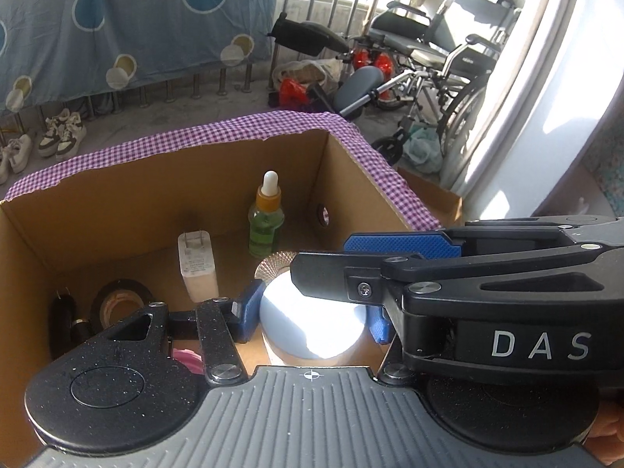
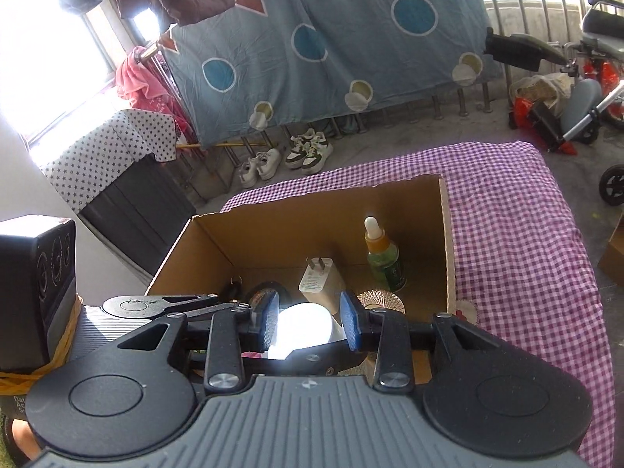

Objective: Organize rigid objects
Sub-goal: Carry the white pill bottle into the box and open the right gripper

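Observation:
A white jar with a pale lid [image 1: 312, 323] stands low inside the cardboard box [image 1: 156, 179], between the blue pads of my left gripper [image 1: 314, 318]. The pads flank its sides closely and do not visibly press on it. My right gripper [image 1: 319, 257] reaches in from the right, above the jar's far edge. Its jaws are partly open with nothing held. In the right wrist view the jar [image 2: 308, 323] shows below the right gripper [image 2: 310, 323]. Also in the box [image 2: 296, 214] are a green dropper bottle [image 1: 265, 222], a white charger [image 1: 197, 265], a black tape roll [image 1: 117, 304] and a shiny ribbed disc [image 1: 275, 267].
The box sits on a purple checked cloth [image 2: 526, 234]. A dark object [image 1: 64, 319] and something pink [image 1: 187, 358] lie at the box's near left. Beyond are shoes [image 2: 304, 152], a hung blue sheet [image 2: 331, 46] and a wheelchair [image 1: 448, 58].

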`<state>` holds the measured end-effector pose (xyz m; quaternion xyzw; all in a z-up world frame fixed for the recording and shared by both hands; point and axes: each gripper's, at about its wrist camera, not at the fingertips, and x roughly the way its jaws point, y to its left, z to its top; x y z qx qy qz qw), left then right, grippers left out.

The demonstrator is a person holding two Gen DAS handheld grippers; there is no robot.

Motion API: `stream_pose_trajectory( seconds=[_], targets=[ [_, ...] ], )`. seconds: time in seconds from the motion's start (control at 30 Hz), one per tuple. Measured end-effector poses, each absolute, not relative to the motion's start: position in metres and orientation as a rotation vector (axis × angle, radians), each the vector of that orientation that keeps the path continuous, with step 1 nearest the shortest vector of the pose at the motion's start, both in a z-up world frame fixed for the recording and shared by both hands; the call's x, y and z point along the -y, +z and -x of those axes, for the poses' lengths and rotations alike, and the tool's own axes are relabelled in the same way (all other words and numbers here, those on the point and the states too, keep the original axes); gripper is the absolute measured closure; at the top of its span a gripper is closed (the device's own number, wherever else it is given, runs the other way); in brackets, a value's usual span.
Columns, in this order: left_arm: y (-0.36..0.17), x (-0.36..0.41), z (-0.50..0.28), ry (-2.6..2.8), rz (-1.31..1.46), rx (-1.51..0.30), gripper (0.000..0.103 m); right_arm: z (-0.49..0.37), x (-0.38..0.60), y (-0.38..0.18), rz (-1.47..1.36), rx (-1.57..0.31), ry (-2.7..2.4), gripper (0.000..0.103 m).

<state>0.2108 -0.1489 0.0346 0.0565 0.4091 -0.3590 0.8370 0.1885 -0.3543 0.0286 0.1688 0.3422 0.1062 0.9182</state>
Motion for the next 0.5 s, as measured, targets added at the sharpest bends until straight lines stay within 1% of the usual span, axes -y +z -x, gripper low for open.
stream_pose_trajectory(
  seconds=[0.07, 0.23, 0.27, 0.33, 0.37, 0.4, 0.5],
  targets=[
    [0.035, 0.15, -0.209, -0.777, -0.11, -0.865, 0.047, -0.188, 0.356, 0.027, -0.348, -0.703, 0.212, 0.065],
    [0.033, 0.159, -0.206, -0.774, -0.135, -0.866, 0.046, -0.183, 0.364, 0.024, -0.37, -0.702, 0.207, 0.065],
    [0.033, 0.158, -0.205, -0.773, -0.133, -0.865, 0.044, -0.181, 0.365, 0.025, -0.372, -0.698, 0.207, 0.065],
    [0.035, 0.158, -0.204, -0.764, -0.134, -0.856, 0.035, -0.176, 0.368, 0.027, -0.38, -0.681, 0.204, 0.064],
    [0.037, 0.158, -0.202, -0.76, -0.135, -0.847, 0.028, -0.173, 0.369, 0.029, -0.387, -0.673, 0.204, 0.064],
    [0.039, 0.157, -0.201, -0.758, -0.136, -0.836, 0.022, -0.171, 0.371, 0.032, -0.397, -0.664, 0.202, 0.061],
    [0.048, 0.154, -0.194, -0.762, -0.148, -0.798, 0.016, -0.16, 0.376, 0.036, -0.425, -0.636, 0.195, 0.06]
  ],
)
